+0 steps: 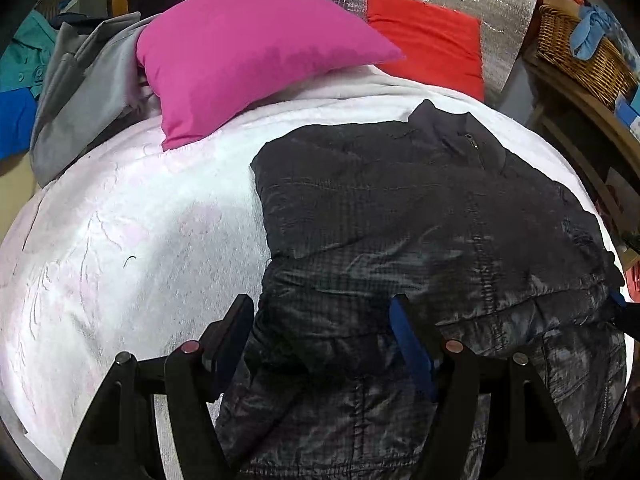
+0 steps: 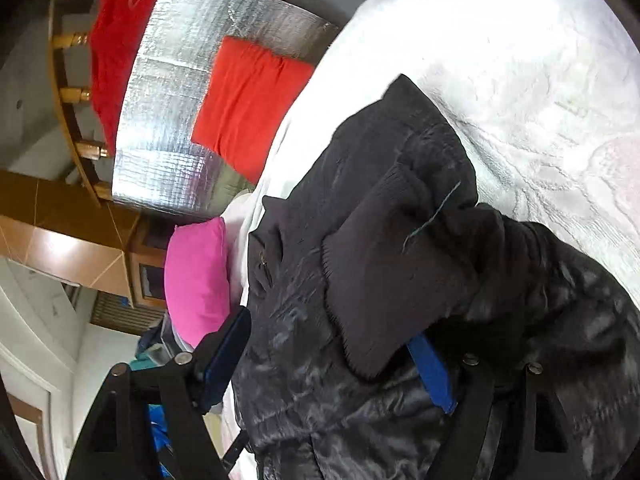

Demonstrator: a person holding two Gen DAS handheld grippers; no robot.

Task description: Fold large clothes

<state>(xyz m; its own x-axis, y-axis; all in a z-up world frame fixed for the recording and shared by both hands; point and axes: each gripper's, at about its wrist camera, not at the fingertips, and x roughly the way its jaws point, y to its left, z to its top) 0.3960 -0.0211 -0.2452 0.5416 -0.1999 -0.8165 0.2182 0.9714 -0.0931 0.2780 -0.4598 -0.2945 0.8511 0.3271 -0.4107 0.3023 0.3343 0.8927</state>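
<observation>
We see the black quilted padded jacket (image 1: 420,216) lying on the white textured bedspread (image 1: 120,240), one side already turned inward. The left gripper (image 1: 322,324) hovers with jaws spread over the hem. The right gripper (image 2: 332,344) has the ribbed knit cuff (image 2: 392,280) between spread jaws; whether its pads press we cannot tell. Further folds remain.

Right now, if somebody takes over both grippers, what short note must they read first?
Left gripper: open, above the hem of the shiny black quilted jacket, holding nothing.
Right gripper: jaws apart with the jacket's ribbed knit cuff between them; a firm grip cannot be seen.
Jacket lies on the white bed cover, collar toward the pink cushion.
Done: one sleeve brought over the body.
Left: remaining folds.
</observation>
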